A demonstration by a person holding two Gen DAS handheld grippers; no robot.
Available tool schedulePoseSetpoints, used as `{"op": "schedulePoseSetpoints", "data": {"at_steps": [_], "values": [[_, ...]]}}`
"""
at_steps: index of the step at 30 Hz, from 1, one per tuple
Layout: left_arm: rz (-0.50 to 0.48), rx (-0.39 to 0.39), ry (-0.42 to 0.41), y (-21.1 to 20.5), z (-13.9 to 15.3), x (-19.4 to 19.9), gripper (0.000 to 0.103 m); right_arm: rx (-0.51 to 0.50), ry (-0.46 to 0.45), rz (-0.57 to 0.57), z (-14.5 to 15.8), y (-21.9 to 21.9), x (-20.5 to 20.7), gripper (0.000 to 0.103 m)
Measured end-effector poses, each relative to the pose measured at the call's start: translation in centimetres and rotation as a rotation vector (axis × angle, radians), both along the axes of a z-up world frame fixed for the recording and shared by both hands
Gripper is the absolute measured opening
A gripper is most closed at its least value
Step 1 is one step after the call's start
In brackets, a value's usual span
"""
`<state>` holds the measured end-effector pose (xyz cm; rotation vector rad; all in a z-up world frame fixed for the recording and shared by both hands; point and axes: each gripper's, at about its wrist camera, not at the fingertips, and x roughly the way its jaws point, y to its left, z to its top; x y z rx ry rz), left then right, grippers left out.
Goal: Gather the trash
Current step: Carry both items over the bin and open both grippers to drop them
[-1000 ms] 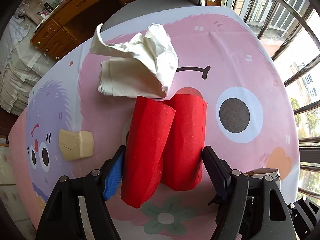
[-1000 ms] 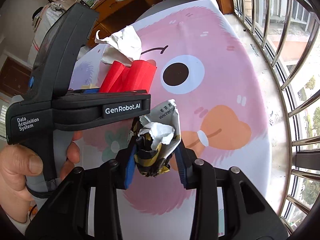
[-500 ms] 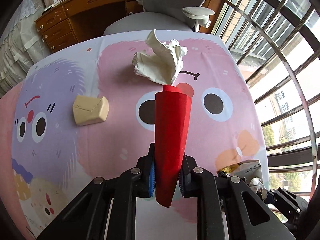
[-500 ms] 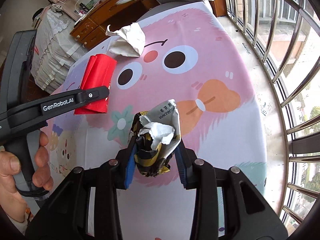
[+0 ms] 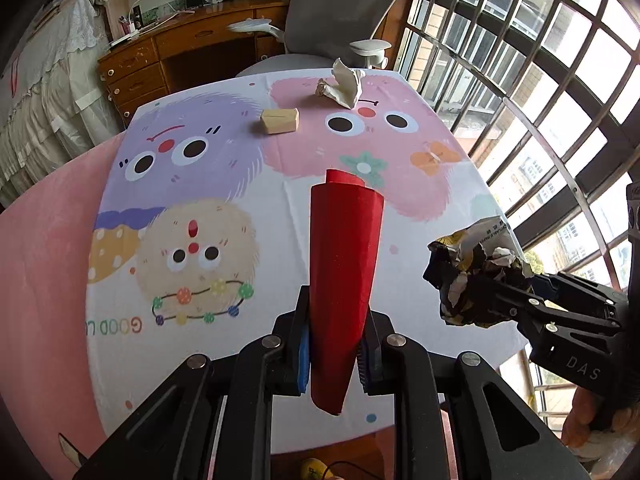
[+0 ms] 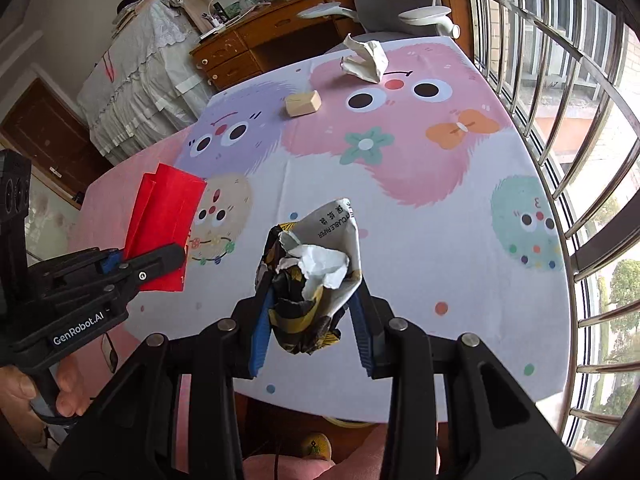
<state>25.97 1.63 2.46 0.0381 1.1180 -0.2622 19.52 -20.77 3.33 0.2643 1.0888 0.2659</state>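
My left gripper (image 5: 334,354) is shut on a folded red paper (image 5: 344,272) and holds it up over the near end of the table; the red paper (image 6: 162,228) also shows at the left of the right wrist view. My right gripper (image 6: 310,328) is shut on a crumpled black, yellow and white wrapper (image 6: 314,276), seen as the wrapper (image 5: 476,276) at the right of the left wrist view. A crumpled white paper (image 5: 344,86) and a beige folded scrap (image 5: 280,121) lie on the far end of the tablecloth (image 5: 248,184).
A grey office chair (image 5: 340,12) stands beyond the far table edge, with a wooden desk (image 5: 192,52) behind it. Barred windows (image 5: 520,80) run along the right side. A covered bed (image 5: 44,100) is at the left. A hand (image 6: 48,392) grips the left tool.
Both grippers have pulled back and risen away from the far end of the table, carrying the red paper and the wrapper. The white paper and beige scrap now look farther off.
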Motion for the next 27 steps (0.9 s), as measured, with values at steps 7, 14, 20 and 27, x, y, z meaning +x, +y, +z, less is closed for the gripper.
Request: {"op": "schedulePoseSetpoints", "data": {"at_steps": [7,14,20,27], "values": [[-0.116,0.024,-0.006,5.7,-2.0,-14.0,0.018,-0.064,0.058,-0.031,0.0,6.3,-11.9,0.032],[-0.132,-0.018,0.058,8.5,-5.2,-21.9,0.018,-0.169,0.147,0.006,-2.0,10.1,-19.4,0.032],[-0.101,-0.055,0.151,8.9,-9.6,-25.6,0.018,-0.2,0.23,0.024,-6.5,10.7,-21.6,0.032],[-0.051,-0.062,0.237,7.8,-18.8,-26.6,0.018,-0.215,0.325,0.02,-17.9,9.5,-21.8,0.032]]}}
